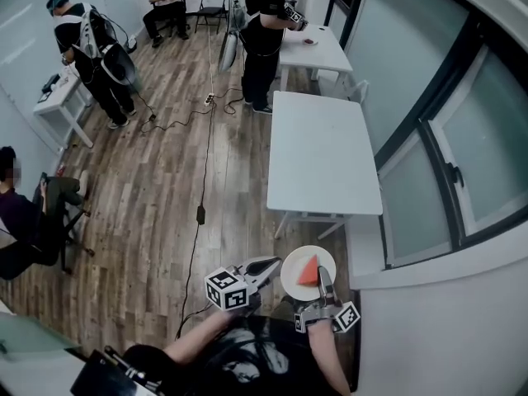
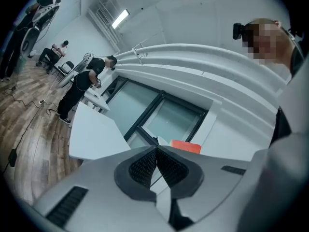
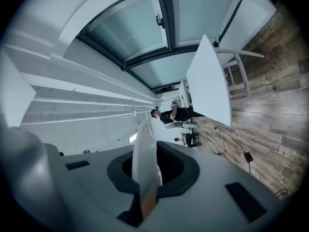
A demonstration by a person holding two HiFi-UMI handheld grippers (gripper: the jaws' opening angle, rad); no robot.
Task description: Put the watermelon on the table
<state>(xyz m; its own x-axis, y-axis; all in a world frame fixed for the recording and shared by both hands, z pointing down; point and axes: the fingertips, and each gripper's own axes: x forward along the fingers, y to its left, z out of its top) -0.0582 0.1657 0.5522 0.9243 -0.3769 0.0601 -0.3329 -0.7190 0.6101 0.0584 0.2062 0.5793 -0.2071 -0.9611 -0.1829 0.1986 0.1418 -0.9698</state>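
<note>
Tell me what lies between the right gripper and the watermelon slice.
Only the white plate: in the head view the right gripper is shut on its rim, and the watermelon slice lies on it just left of the jaws.

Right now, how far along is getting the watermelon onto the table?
Done: the watermelon slice is off any surface, lying on a white plate held in the air.
In hand: the right gripper is clamped on the plate's rim. The left gripper is shut and empty beside the plate.
Left: the white table lies ahead of the plate, so the carry over and the set-down remain.
</note>
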